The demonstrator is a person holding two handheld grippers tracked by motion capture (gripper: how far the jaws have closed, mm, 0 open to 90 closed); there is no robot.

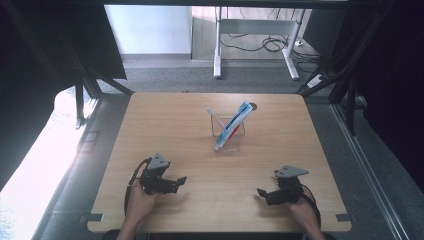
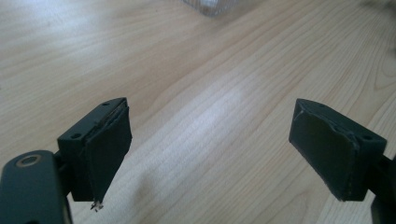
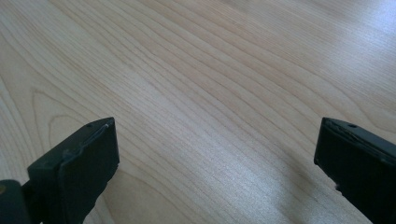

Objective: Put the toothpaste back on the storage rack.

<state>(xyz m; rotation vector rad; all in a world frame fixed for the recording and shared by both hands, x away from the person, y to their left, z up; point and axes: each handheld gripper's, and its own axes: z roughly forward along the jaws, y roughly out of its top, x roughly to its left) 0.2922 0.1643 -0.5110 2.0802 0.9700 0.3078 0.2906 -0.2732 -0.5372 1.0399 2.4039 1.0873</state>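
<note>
A clear glass cup (image 1: 228, 131) stands near the middle of the wooden table (image 1: 165, 120). A blue, white and red toothpaste tube (image 1: 233, 125) leans in it, beside a thin pink-and-white toothbrush (image 1: 215, 116). My left gripper (image 1: 179, 182) rests low at the front left, held by a hand, its jaws pointing right and standing wide apart over bare wood (image 2: 210, 135). At the front right my right gripper (image 1: 261, 193) points left, also open, with only table between its jaws (image 3: 217, 172). The cup's blurred base (image 2: 212, 6) shows at the top of the left gripper view.
Beyond the table's far edge is grey carpet and a white desk frame (image 1: 218, 45) with cables (image 1: 272, 44) on the floor. Dark frame struts (image 1: 80, 102) flank both sides. A small dark hole (image 1: 252, 106) marks the tabletop behind the cup.
</note>
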